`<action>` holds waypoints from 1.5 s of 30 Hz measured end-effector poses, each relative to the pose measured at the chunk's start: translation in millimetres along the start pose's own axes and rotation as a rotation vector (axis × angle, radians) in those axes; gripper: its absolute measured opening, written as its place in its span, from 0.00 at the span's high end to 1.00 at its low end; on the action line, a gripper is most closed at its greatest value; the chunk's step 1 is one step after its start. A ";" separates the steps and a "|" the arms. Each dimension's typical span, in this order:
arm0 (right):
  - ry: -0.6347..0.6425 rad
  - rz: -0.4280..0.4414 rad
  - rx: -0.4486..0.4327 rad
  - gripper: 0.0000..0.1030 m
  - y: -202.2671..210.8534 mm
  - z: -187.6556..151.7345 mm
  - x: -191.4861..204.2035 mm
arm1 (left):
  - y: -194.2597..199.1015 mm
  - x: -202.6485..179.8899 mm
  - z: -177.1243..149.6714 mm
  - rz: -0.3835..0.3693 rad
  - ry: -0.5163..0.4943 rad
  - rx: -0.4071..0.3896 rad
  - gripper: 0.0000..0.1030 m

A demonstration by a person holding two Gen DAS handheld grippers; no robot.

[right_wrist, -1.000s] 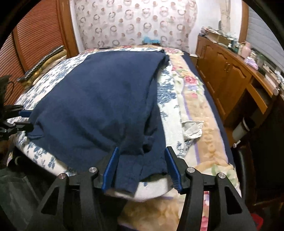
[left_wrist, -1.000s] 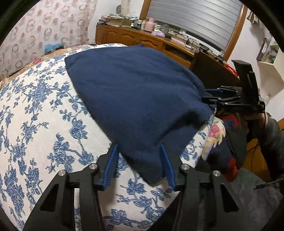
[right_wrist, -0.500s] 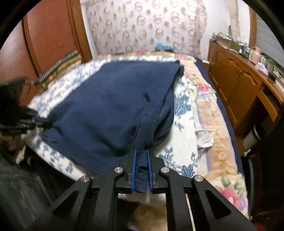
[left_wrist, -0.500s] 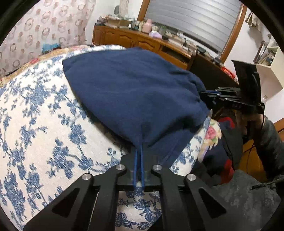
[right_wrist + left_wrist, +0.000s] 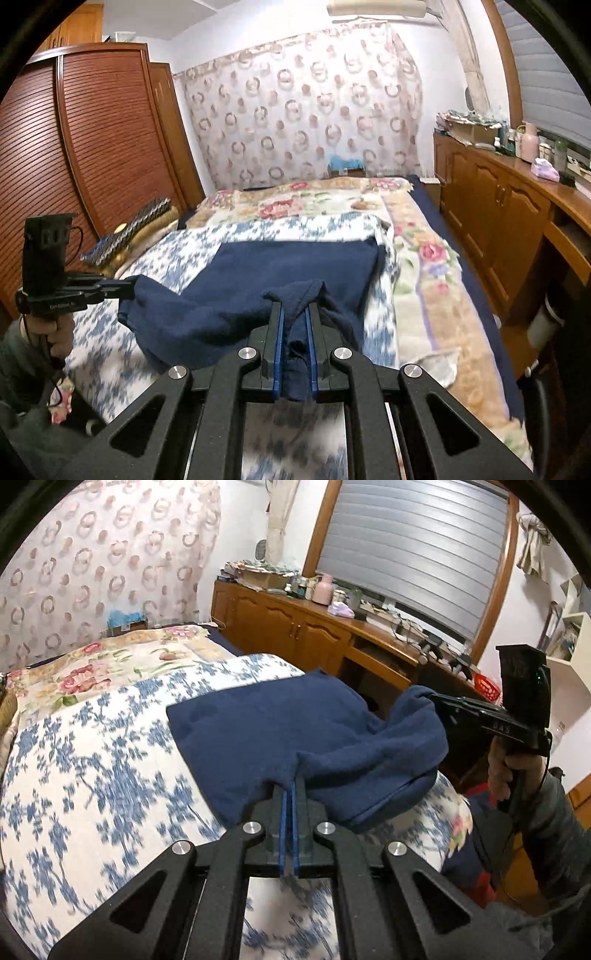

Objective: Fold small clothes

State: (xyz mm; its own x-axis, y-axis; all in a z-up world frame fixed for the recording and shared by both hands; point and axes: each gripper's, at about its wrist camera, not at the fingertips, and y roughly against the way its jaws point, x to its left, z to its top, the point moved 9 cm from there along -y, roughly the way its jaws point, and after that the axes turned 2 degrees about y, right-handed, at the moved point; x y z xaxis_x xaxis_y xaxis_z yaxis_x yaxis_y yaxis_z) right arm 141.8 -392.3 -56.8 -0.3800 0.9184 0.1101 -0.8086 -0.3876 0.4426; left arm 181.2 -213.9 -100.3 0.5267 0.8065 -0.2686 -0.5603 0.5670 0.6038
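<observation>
A dark navy garment (image 5: pixel 295 734) lies on the blue-flowered bed cover (image 5: pixel 92 775), its near edge raised off the bed. My left gripper (image 5: pixel 290 786) is shut on one near corner of it. My right gripper (image 5: pixel 295 314) is shut on the other near corner, with cloth bunched between the fingers. The right gripper also shows in the left wrist view (image 5: pixel 439 701), holding its corner up at the right. The left gripper shows in the right wrist view (image 5: pixel 125 288) at the left. The garment (image 5: pixel 295 266) sags between the two grips.
A pink-flowered blanket (image 5: pixel 424 266) covers the bed's far and right side. A wooden sideboard (image 5: pixel 498 206) with clutter runs along the right wall. A wooden wardrobe (image 5: pixel 92 147) stands at the left. A dark patterned cushion (image 5: pixel 129 229) lies at the bed's left edge.
Both grippers went from open around the garment's near corners to shut on them, then lifted and carried the near edge up and toward the far end of the bed.
</observation>
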 end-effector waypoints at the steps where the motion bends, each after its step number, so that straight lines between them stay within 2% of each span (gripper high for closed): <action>1: 0.001 0.003 -0.005 0.90 -3.8 2.7 -1.4 | -0.5 1.0 2.0 0.002 0.003 -0.004 0.98; 8: 0.010 0.020 -0.017 0.90 -25.3 5.9 -3.6 | -17.4 20.3 21.7 0.009 0.044 -0.023 0.98; 13: -0.003 0.031 -0.031 0.90 -41.0 22.3 -19.1 | -31.2 34.7 44.7 0.013 0.060 -0.033 0.98; 20: -0.013 0.036 0.010 0.90 -83.6 32.1 -33.5 | -62.5 60.5 68.6 0.037 0.082 -0.010 0.98; 25: -0.027 0.032 0.056 0.90 -101.5 35.6 -40.4 | -85.5 75.1 68.3 0.054 0.106 0.034 0.98; 29: 0.012 -0.008 0.083 0.90 -109.6 36.5 -35.8 | -100.6 81.5 62.6 0.065 0.119 0.080 0.98; 33: 0.042 -0.038 0.084 0.81 -105.5 52.3 -35.2 | -102.2 83.7 63.9 0.039 0.124 0.099 0.96; 34: 0.045 -0.042 0.080 0.75 -102.6 56.1 -34.5 | -100.3 83.8 64.0 0.033 0.127 0.100 0.95; 35: 0.052 -0.045 0.075 0.71 -102.0 59.9 -36.6 | -97.8 83.7 64.2 0.032 0.127 0.099 0.85; 36: 0.060 -0.053 0.067 0.62 -98.1 63.3 -36.6 | -93.8 83.4 64.7 0.044 0.112 0.093 0.66; 37: 0.069 -0.056 0.063 0.56 -96.2 64.6 -38.1 | -90.7 83.6 65.6 0.057 0.095 0.087 0.59; 41: 0.104 -0.065 0.063 0.51 -85.9 60.1 -40.9 | -77.5 84.2 63.0 0.091 0.047 0.082 0.44; 45: 0.148 -0.073 0.094 0.49 -71.7 44.3 -40.0 | -72.3 86.3 53.7 0.088 0.018 0.103 0.41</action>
State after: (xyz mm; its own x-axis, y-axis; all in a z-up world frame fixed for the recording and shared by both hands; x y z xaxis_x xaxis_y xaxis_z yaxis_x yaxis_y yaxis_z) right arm 234.9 -397.7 -53.5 -0.3893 0.9195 -0.0540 -0.7937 -0.3051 0.5264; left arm 301.5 -194.3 -126.8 0.4661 0.8559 -0.2240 -0.5352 0.4743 0.6990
